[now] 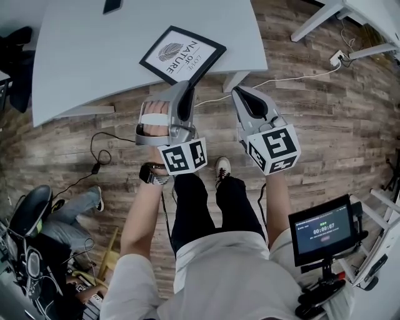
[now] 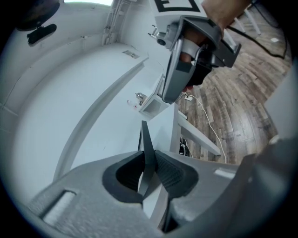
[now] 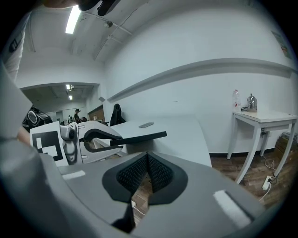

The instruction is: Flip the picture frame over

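The picture frame [image 1: 181, 53] has a black rim and a white print with lettering facing up; it sits over the front edge of the grey table [image 1: 81, 62]. My left gripper [image 1: 186, 86] is shut on the frame's near corner. In the left gripper view the thin dark frame [image 2: 145, 139] stands edge-on between the pressed pads. The right gripper view shows the frame [image 3: 137, 135] held about level, with the left gripper [image 3: 114, 142] clamped on its end. To the right of the frame, my right gripper [image 1: 239, 94] is shut with nothing between its pads [image 3: 139, 173].
A dark flat device [image 1: 112, 5] lies at the table's far side. White cables and a power strip [image 1: 337, 57] run over the wooden floor. A white side table [image 3: 260, 116] stands at the right, a small screen [image 1: 322, 228] at the lower right, and a seated person [image 1: 62, 212] at the lower left.
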A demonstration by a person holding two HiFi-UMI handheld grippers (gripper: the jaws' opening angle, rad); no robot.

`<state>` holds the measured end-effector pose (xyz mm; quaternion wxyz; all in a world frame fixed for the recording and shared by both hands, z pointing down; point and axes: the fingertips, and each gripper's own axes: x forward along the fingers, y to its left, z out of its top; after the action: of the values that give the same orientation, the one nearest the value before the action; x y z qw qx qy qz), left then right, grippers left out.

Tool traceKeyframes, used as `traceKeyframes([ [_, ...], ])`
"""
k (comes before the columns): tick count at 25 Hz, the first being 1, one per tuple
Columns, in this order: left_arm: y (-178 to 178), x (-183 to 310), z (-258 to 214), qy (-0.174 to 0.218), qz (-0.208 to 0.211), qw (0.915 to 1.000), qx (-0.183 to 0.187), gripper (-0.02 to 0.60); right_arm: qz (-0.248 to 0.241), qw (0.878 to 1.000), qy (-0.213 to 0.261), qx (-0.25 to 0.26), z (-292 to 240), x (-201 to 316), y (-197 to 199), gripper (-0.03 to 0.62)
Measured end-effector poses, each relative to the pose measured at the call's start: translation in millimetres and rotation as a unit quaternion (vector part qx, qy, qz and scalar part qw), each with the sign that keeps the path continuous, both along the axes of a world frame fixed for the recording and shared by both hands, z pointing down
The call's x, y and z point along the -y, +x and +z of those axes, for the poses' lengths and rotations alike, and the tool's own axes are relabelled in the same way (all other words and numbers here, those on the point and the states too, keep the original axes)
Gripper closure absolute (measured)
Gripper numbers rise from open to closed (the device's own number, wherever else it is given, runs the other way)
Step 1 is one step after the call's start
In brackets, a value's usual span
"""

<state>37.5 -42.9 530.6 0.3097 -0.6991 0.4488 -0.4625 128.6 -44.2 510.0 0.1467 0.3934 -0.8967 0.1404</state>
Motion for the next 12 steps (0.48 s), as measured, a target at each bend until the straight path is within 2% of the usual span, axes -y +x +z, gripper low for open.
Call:
traceKeyframes([
  [6,5.5,-4.7,-47.2,-0.015,-0.006,0.9994,-0.031,0.505,0.002,1.0,-0.009,0.006,-43.8,0.6,11.9,0.592],
  [12,-1.6,0.0,-53.5,-0.038,-0.02,0.9933,-0.107,0.506,0.0,1.0,-0.007,-0.002,-50.9,6.5,7.9,0.592],
])
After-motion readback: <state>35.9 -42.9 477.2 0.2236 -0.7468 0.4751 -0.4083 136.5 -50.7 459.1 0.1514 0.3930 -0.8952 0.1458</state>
